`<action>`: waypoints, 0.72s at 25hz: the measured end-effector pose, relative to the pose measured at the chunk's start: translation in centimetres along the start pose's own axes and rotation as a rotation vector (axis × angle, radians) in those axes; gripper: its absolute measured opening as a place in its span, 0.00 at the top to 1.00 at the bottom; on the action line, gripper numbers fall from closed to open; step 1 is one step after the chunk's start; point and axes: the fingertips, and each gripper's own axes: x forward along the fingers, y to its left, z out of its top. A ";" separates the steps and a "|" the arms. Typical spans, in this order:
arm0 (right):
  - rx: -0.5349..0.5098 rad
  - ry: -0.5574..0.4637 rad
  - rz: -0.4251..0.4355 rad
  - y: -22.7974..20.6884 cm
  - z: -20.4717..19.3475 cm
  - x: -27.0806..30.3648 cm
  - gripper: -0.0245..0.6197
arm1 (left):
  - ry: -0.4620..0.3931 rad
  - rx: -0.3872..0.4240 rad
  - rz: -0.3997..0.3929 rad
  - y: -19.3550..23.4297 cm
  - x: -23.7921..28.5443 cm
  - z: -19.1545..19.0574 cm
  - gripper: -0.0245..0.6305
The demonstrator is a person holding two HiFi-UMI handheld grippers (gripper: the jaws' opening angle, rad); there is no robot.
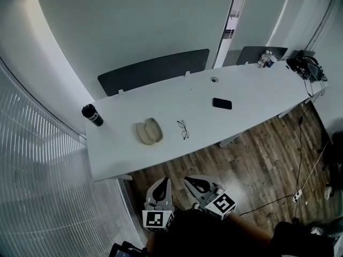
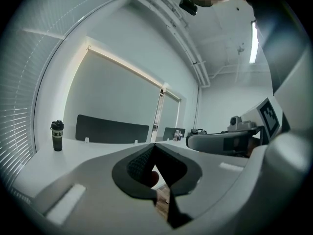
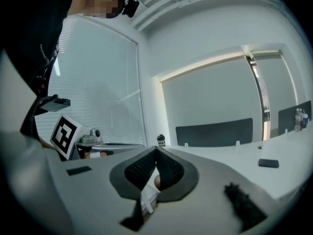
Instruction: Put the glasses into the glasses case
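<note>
Glasses (image 1: 183, 129) lie on the table (image 1: 257, 87) just beside the open glasses case (image 1: 149, 131), well ahead of the left gripper (image 1: 163, 181) and right gripper (image 1: 189, 180), both closed on nothing, likely since reaching comes first.

Black tumbler (image 1: 92, 115) at white table (image 1: 161, 98) left corner; dark phone (image 1: 222, 103) mid-right; small bottles (image 1: 266, 59) far end.

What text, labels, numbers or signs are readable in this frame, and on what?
"Luck": black bottle, white letters; the word may continue round the side.
Marker cubes: black-and-white square patterns, no letters.
Small bottles at the far end of the table: labels too small to read.
</note>
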 end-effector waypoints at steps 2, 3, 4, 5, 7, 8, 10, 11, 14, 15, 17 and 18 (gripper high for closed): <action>0.003 -0.003 -0.008 0.2 0.1 1.1 0.95 | -0.007 0.005 -0.006 1.2 0.1 0.0 0.95; 0.002 -0.005 -0.013 0.3 0.1 1.6 0.95 | -0.010 0.006 -0.011 1.7 0.0 0.0 0.95; 0.001 -0.004 -0.018 0.5 0.1 2.0 0.95 | -0.012 0.007 -0.017 2.1 -0.1 0.0 0.95; 0.002 -0.001 -0.023 0.5 0.0 2.3 0.95 | -0.013 0.006 -0.025 2.5 -0.2 0.0 0.95; 0.007 0.003 -0.036 0.5 -0.1 2.8 0.95 | -0.014 -0.005 -0.052 2.9 -0.4 0.0 0.95; 0.009 0.001 -0.042 0.5 -0.1 2.9 0.95 | -0.012 -0.014 -0.068 3.1 -0.6 0.0 0.95; 0.011 -0.005 -0.047 0.6 -0.4 3.3 0.95 | 0.011 -0.021 -0.086 3.6 -0.7 -0.7 0.95; 0.006 -0.004 -0.046 0.6 -0.7 3.6 0.95 | 0.027 -0.018 -0.088 4.0 -0.6 -1.2 0.95; -0.013 0.020 -0.012 0.5 -1.3 4.3 0.95 | 0.064 -0.038 -0.069 4.8 0.0 -1.9 0.95; -0.014 0.025 0.004 0.2 -1.3 4.6 0.95 | 0.068 -0.052 -0.058 5.1 0.2 -1.9 0.95; -0.012 0.023 0.018 -1.3 -1.0 5.5 0.95 | 0.073 -0.058 -0.040 5.7 1.2 -1.9 0.95; -0.006 0.018 0.017 -2.4 -0.8 5.9 0.95 | 0.077 -0.056 -0.033 5.8 1.9 -1.9 0.95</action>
